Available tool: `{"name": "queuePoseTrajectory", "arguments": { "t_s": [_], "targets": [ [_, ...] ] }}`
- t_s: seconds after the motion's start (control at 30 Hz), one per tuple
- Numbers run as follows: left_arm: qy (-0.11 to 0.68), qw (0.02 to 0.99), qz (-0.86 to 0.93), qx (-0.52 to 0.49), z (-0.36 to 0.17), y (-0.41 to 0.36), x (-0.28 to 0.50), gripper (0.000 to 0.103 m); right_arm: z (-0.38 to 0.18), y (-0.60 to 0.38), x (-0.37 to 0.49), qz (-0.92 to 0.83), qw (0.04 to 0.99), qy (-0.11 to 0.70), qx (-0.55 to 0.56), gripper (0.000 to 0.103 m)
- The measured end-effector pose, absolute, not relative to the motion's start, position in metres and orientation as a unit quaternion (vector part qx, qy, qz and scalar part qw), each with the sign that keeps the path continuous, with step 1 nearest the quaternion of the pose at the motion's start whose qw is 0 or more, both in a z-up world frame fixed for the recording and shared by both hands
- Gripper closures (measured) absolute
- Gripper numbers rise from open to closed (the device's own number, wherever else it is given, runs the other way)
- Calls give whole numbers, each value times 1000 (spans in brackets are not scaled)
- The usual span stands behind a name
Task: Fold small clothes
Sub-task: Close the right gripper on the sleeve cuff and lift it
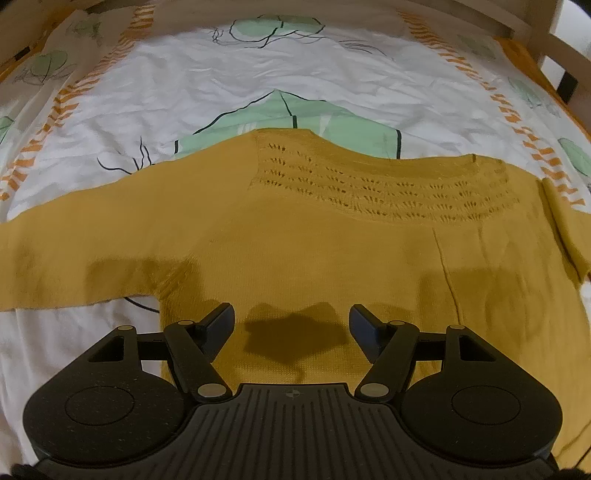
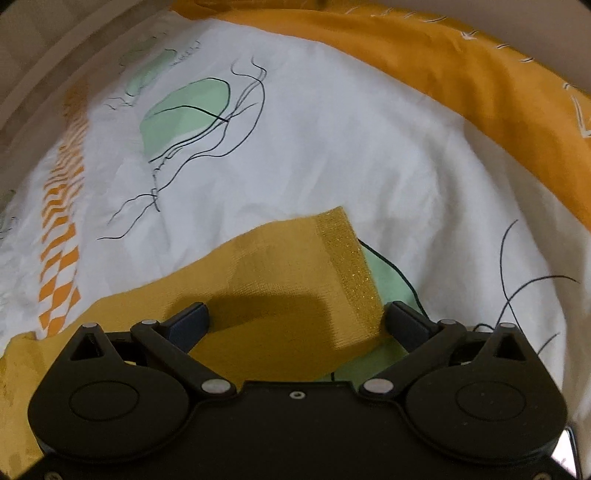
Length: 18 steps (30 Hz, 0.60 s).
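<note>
Lying flat, spread out: mustard knit sweater (image 1: 295,229) on the printed bedsheet (image 1: 221,81); body facing up, neckline toward the far side; rows of small eyelet holes running across the yoke (image 1: 369,184)

Left sleeve: stretching out sideways toward the left edge of the left wrist view (image 1: 74,254); resting on white sheet, lower edge showing sheet beneath it

Left gripper (image 1: 291,325): hovering over the lower body of the sweater; jaws spread wide, nothing between them; casting a dark shadow on the knit just ahead; whether touching the fabric or hanging just above it, hard to tell from this angle

Right gripper (image 2: 297,321): sitting over the end of a sleeve (image 2: 280,288); jaws spread wide, straddling the sleeve without pinching it; left finger (image 2: 190,319) lying over the knit, right finger (image 2: 406,323) lying just beyond the cuff, over a green patch of the sheet

Cuff (image 2: 351,266): ribbed band, brighter and coarser in texture than the rest of the sleeve; pointing away from the camera toward the upper right; edge lying on the sheet

Bedsheet: wrinkling lightly; showing pale green shapes, thin black line drawings and bands of orange diamonds along the sides; carrying an orange border (image 2: 480,92) along the far edge in the right wrist view

Wooden frame (image 1: 532,33): showing at the upper right of the left wrist view, beyond the sheet
</note>
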<state>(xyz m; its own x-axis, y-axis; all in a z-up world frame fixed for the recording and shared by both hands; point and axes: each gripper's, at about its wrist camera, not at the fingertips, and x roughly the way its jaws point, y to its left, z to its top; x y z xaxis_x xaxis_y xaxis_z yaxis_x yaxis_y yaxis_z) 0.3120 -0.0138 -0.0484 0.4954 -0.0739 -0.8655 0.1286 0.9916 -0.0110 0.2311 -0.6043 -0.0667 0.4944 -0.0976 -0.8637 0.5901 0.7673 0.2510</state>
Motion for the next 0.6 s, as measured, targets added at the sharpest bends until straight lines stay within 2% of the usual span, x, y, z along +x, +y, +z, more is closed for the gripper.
{"name": "queuePoseTrajectory", "arguments": {
  "t_s": [0.27, 0.33, 0.37, 0.4, 0.5, 0.6],
  "targets": [
    [490, 870, -53, 29, -47, -11, 312, 36, -60, -623, 232, -200, 802, 464, 319, 1],
    [488, 871, -50, 27, -46, -9, 313, 36, -58, -624, 230, -203, 803, 456, 327, 9],
    [487, 872, -49, 26, -45, -8, 313, 36, -58, -625, 229, -206, 804, 454, 325, 20],
    [487, 872, -49, 25, -44, -7, 313, 36, -57, -625, 229, -208, 806, 452, 322, 27],
    [485, 873, -48, 26, -42, -7, 314, 36, -56, -627, 223, -198, 807, 439, 343, 63],
    [486, 872, -46, 31, -40, -7, 314, 36, -50, -624, 223, -197, 811, 434, 340, 84]
  ]
}}
